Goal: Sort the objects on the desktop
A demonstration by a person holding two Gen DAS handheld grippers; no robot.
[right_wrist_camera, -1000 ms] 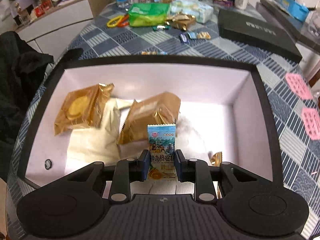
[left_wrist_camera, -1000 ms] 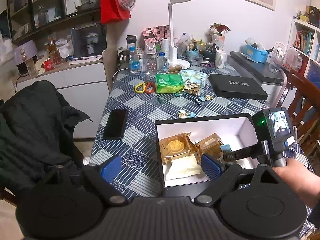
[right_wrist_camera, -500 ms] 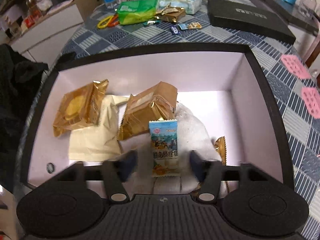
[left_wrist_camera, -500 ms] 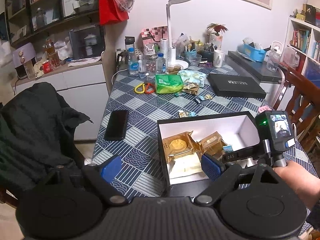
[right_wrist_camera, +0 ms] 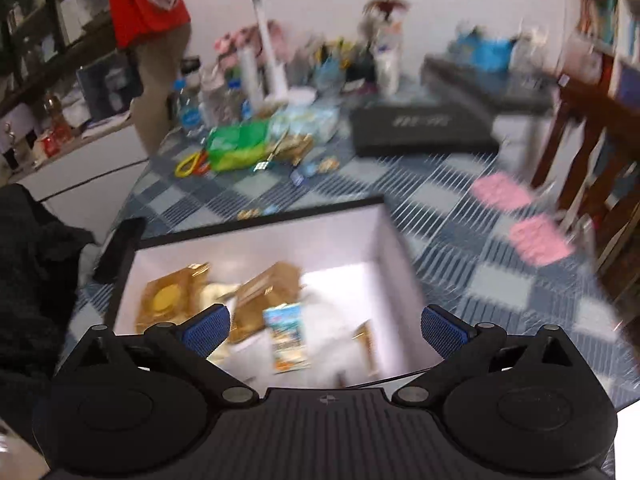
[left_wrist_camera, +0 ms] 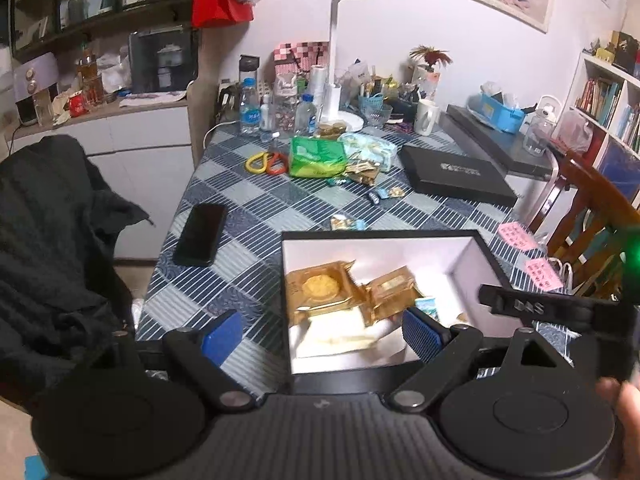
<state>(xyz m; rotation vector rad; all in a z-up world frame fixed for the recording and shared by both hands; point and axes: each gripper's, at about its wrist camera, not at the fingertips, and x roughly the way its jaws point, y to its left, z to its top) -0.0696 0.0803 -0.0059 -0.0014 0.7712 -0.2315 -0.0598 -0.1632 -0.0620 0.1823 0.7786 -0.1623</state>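
Now, in the left wrist view, the left gripper [left_wrist_camera: 320, 330] sits low in the frame with its fingers spread and nothing between them. The open box [left_wrist_camera: 491, 258] fills the lower centre. Inside lie two gold-wrapped pastries [left_wrist_camera: 320, 286] and a small blue snack packet [left_wrist_camera: 426, 305]. The right gripper's arm crosses the lower right, above the box's right-hand rim. Loose sweets [left_wrist_camera: 347, 222] lie on the desk [left_wrist_camera: 256, 208] just above the box's far wall, with more clutter around a green bag [left_wrist_camera: 316, 156] toward the upper centre.

In the right wrist view, which is blurred, the right gripper [right_wrist_camera: 324, 326] has just been opening; its fingers stand wide apart and empty. The snack packet [right_wrist_camera: 289, 336] rests on the box floor at lower centre, free of the blue pads [right_wrist_camera: 206, 326].

The drop looks finished, so the next pick is probably the nearest loose sweets [right_wrist_camera: 250, 213], just past the far rim at centre left. Clear the box wall before travelling, keep the fingers wide, come down squarely over one piece, and close low against the cloth.
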